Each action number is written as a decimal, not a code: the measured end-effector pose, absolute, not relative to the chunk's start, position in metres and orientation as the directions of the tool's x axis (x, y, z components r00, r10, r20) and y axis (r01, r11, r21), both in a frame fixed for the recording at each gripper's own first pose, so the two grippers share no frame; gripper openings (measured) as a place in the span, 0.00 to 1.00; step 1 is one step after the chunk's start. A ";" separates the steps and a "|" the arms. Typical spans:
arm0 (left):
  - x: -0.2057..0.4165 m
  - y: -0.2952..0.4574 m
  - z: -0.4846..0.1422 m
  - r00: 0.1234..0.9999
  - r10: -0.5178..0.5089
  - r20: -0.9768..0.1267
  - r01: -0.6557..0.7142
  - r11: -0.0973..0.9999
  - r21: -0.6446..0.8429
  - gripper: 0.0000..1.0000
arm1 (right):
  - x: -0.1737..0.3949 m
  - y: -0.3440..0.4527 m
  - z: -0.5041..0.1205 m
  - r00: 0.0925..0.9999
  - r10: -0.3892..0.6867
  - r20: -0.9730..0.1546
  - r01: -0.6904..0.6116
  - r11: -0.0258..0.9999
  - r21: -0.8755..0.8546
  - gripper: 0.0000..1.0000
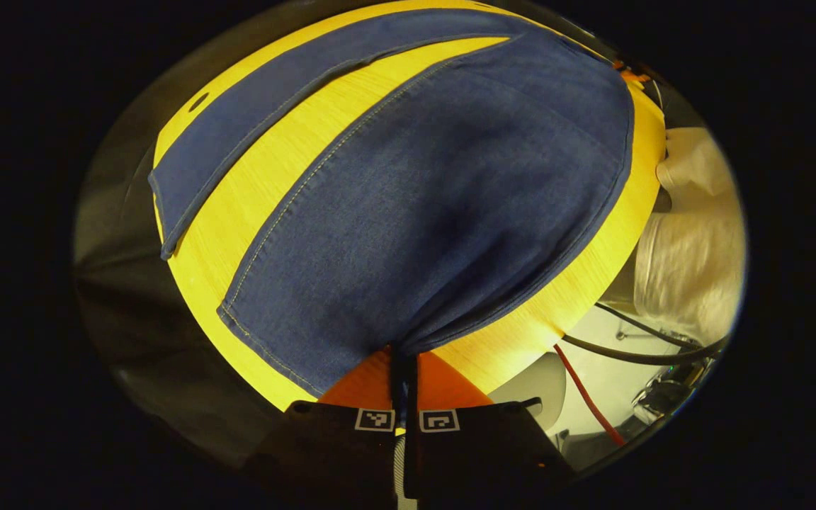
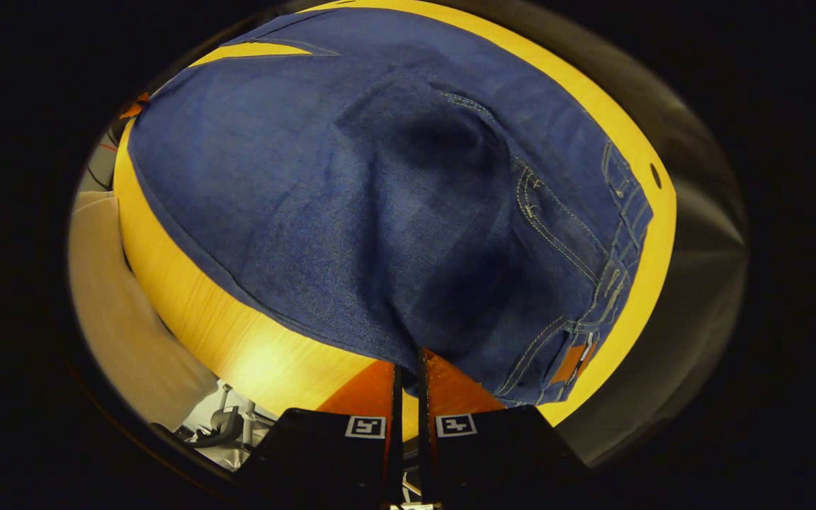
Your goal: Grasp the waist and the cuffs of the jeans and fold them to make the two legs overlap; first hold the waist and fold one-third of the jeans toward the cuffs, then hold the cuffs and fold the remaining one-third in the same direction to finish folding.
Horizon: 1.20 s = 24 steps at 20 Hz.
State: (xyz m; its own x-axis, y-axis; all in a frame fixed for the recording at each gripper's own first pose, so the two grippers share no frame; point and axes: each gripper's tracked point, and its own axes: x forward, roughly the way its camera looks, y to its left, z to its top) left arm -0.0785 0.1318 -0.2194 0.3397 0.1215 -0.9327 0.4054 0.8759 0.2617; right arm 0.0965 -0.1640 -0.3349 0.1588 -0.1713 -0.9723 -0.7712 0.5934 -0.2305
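Note:
Blue jeans (image 1: pixel 443 205) lie spread on a yellow wooden table (image 1: pixel 252 184). In the left gripper view the near leg runs toward me, its stitched cuff (image 1: pixel 266 340) at lower left, and the far leg (image 1: pixel 259 106) lies apart along the back. My left gripper (image 1: pixel 403 365) is shut on the near leg's edge beside the cuff, and the cloth puckers into it. In the right gripper view the waistband (image 2: pixel 617 248), with belt loops and a leather patch (image 2: pixel 573 360), is on the right. My right gripper (image 2: pixel 408 379) is shut on the jeans' (image 2: pixel 323 198) near edge by the waist.
A person in pale clothing stands at the table's near side (image 1: pixel 691 262) (image 2: pixel 125 319). Red and black cables (image 1: pixel 592 404) hang below the table edge over a light floor. A small round hole (image 2: pixel 655 175) pierces the tabletop (image 2: pixel 188 297) near its far edge.

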 end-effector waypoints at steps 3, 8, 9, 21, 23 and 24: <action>-0.078 0.130 -0.222 0.395 0.126 -0.910 0.266 0.933 0.244 0.00 | 0.096 -0.165 -0.335 0.191 -0.189 -0.963 -0.732 0.626 -0.268 0.12; -0.071 0.127 -0.202 0.491 0.151 -0.858 0.034 0.981 0.192 0.00 | 0.104 -0.159 -0.323 0.193 -0.105 -0.976 -0.534 0.823 -0.194 0.12; -0.069 0.126 -0.198 0.515 0.145 -0.845 -0.002 0.986 0.167 0.00 | 0.106 -0.157 -0.320 0.200 -0.077 -0.977 -0.470 0.867 -0.165 0.12; 0.001 0.125 -0.076 0.744 0.033 -0.667 -0.236 0.948 -0.216 0.00 | 0.176 -0.135 -0.227 0.527 0.081 -0.846 -0.022 0.996 0.082 0.11; 0.022 0.135 -0.046 0.797 0.045 -0.602 -0.242 0.938 -0.249 0.00 | 0.195 -0.126 -0.210 0.591 0.097 -0.801 0.036 0.989 0.146 0.12; 0.035 0.142 -0.036 0.811 0.061 -0.581 -0.245 0.939 -0.243 0.00 | 0.206 -0.123 -0.202 0.630 0.099 -0.770 0.062 0.982 0.177 0.09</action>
State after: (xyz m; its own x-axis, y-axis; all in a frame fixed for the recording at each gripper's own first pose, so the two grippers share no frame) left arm 0.0350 0.1422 -0.0364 0.8113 0.0610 -0.5815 -0.2446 0.9387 -0.2428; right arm 0.2063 -0.1226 -0.2016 0.6303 0.0990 -0.7700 0.0624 0.9822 0.1773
